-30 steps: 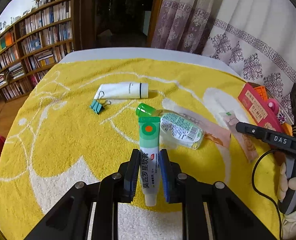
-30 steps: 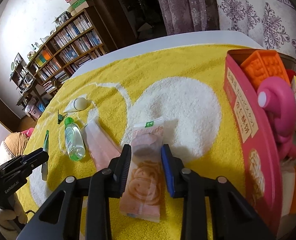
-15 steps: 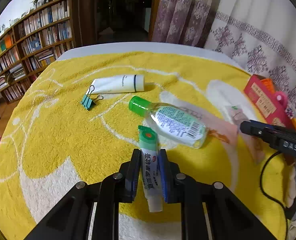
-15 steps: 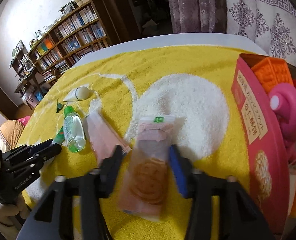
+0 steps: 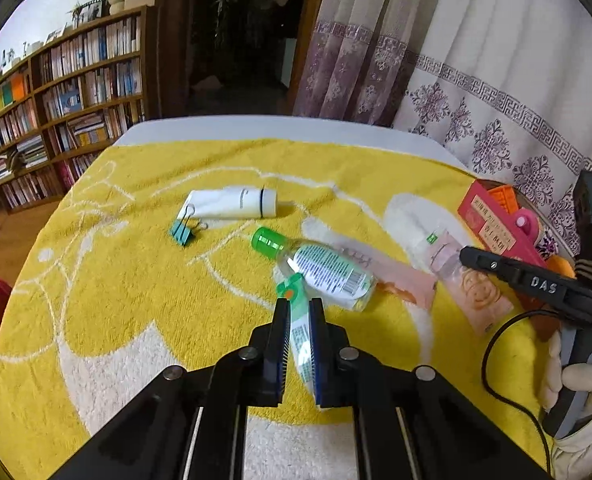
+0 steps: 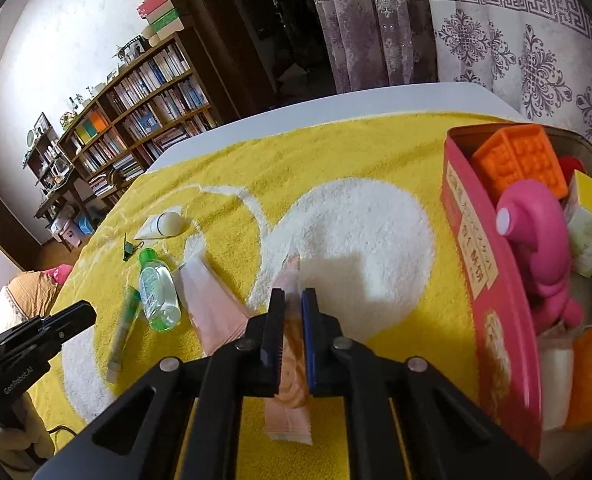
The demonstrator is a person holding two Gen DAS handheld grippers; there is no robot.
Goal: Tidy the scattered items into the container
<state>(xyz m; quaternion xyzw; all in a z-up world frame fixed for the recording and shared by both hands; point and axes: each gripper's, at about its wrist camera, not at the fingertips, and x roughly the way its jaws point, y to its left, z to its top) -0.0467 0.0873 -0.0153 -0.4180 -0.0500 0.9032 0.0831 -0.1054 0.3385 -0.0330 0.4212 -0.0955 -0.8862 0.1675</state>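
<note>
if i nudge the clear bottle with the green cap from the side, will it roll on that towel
Probably only a little. The clear plastic bottle with the green cap lies on its side and looks flattened rather than round, and the fluffy yellow towel should brake it. It appears nearly empty, so likely light, sliding or pivoting easily instead.

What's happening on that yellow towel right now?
A person is tidying with two handheld grippers. The left gripper is shut on a green ointment tube; the right gripper is shut on a pink sachet. A bottle, white tube, binder clip and another pink packet lie loose. The red box already holds several things.
</note>
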